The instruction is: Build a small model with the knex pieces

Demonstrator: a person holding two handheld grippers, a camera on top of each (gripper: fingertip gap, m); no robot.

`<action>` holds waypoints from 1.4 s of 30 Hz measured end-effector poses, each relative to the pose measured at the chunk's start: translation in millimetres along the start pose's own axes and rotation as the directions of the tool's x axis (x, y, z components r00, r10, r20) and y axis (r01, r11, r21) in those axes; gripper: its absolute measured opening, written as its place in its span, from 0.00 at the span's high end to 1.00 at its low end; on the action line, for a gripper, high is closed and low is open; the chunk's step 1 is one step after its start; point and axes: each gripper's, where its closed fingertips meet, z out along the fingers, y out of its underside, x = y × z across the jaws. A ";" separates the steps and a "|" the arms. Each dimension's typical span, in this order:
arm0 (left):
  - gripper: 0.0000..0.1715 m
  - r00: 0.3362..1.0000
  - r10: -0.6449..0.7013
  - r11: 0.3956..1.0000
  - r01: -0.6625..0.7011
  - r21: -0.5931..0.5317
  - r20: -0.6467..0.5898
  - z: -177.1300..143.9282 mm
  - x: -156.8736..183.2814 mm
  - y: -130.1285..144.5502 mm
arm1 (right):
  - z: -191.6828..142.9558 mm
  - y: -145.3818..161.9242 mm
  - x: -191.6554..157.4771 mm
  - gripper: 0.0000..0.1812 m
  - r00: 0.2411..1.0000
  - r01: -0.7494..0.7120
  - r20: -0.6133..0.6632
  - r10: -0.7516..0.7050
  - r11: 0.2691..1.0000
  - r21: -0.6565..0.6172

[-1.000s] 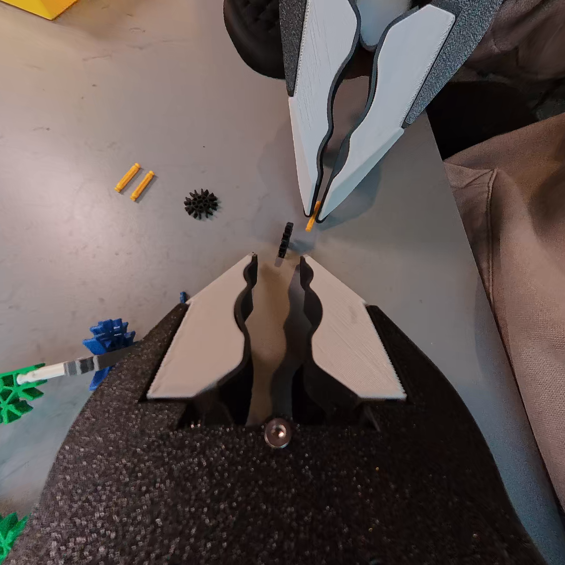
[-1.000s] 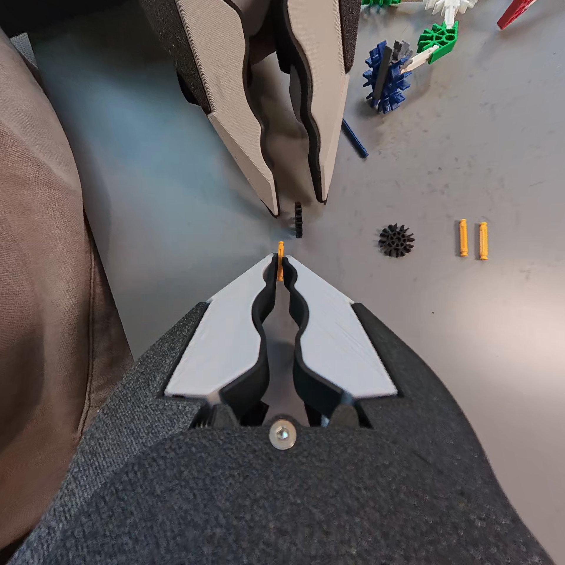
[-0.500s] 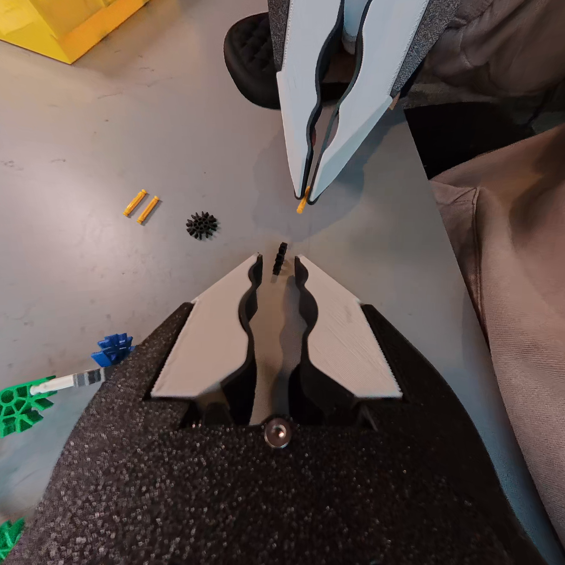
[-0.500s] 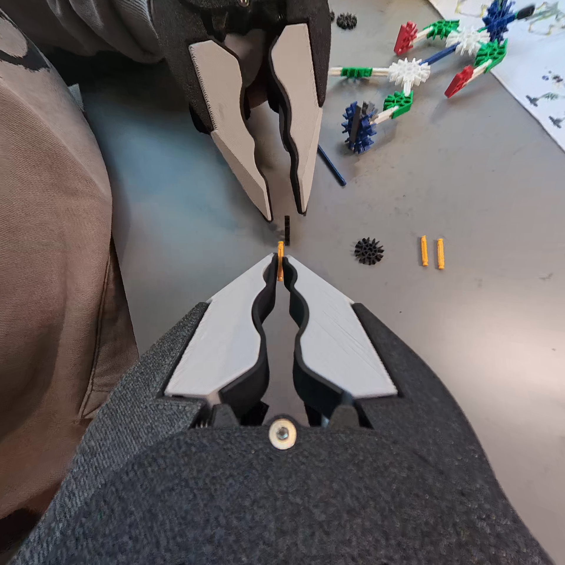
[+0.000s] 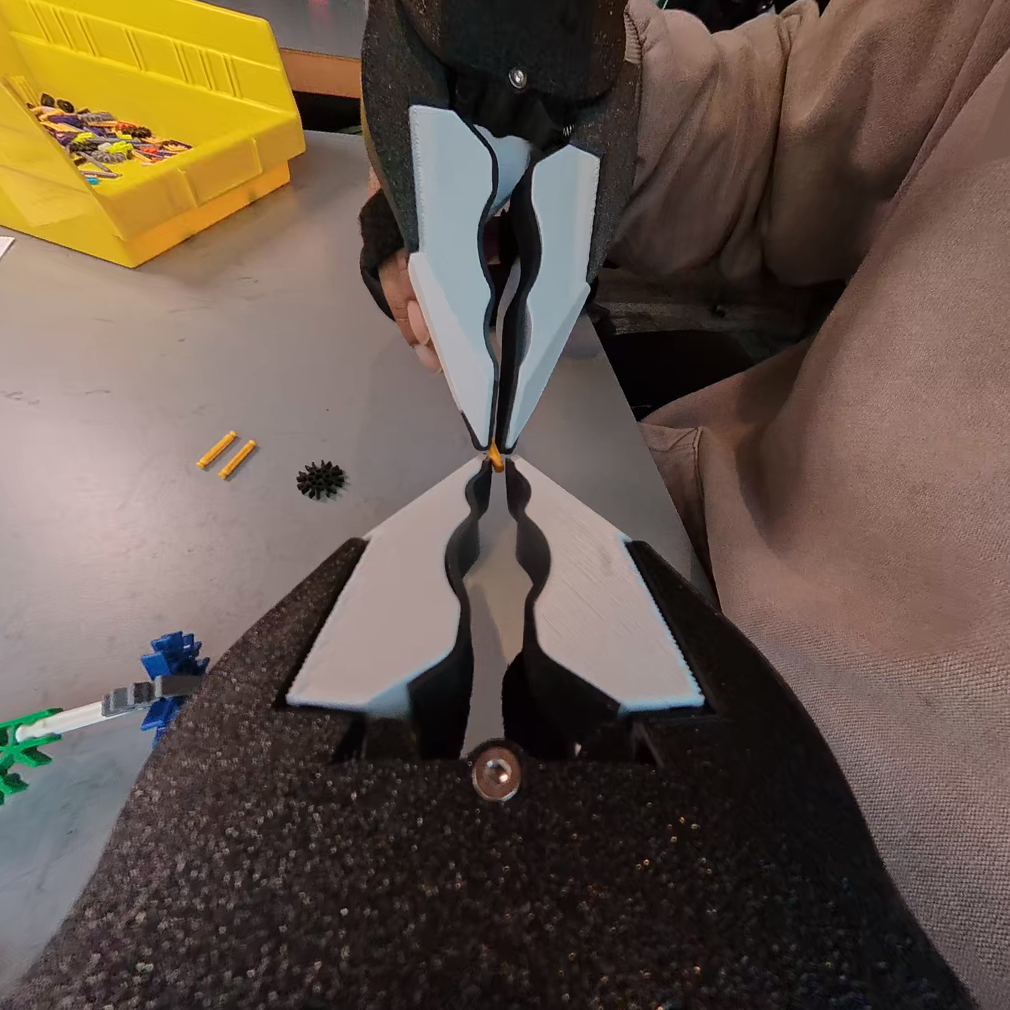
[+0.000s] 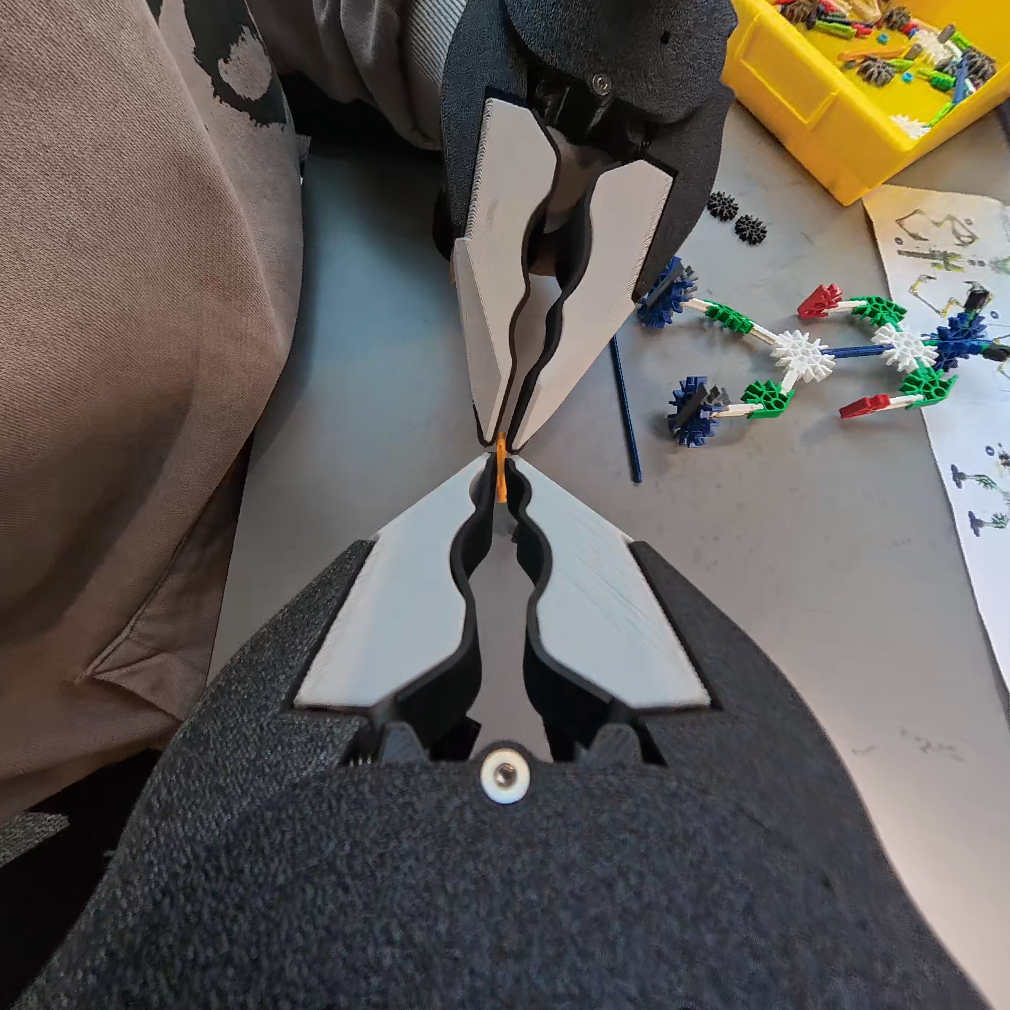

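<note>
left tool [image 5: 494, 464] – tips nearly closed, what they grip hidden | right tool [image 6: 500, 462] – pinches orange rod [image 6: 500, 475], tip to tip above bench [image 5: 164, 355] | black gear [image 5: 321, 480], two orange rods [image 5: 227, 454] beside | yellow bin [image 5: 136, 158] far

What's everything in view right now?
Bin: one, yellow, far table edge, mixed parts inside.
Loose rods: two, yellow-orange, side by side on the table.
Black connectors: one beside those rods; two near the bin.
Model: one, blue, green, white, red.
Blue rod: one, beside the model.
Printed sheet: one, white.
Orange rod: one, in right gripper.
Left gripper: tips narrow at the rod's end; grip unclear.
Clothing: beige.
</note>
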 end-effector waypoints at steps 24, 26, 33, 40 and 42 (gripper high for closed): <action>0.94 0.990 -0.005 0.998 0.013 -0.055 0.138 -2.9 -24.2 13.8 | -2.4 27.0 18.9 0.99 0.998 -0.004 -0.064 -0.005 0.990 -0.138; 0.93 0.989 0.001 0.995 0.014 -0.102 0.145 -0.1 -25.6 22.3 | -3.9 42.0 18.6 0.99 0.998 -0.043 -0.062 0.033 0.985 -0.167; 0.93 0.983 0.033 0.969 0.013 -0.245 0.182 13.4 -31.7 48.0 | 9.7 68.1 14.4 0.99 0.997 -0.072 -0.054 0.063 0.976 -0.204; 0.93 0.978 0.043 0.960 0.017 -0.281 0.206 20.1 -37.4 54.3 | 19.4 70.0 13.3 0.99 0.999 -0.047 -0.019 0.043 0.974 -0.220; 0.93 0.977 0.040 0.959 0.020 -0.282 0.207 20.2 -38.2 54.9 | 20.0 70.6 12.6 0.99 0.999 -0.045 -0.015 0.043 0.974 -0.223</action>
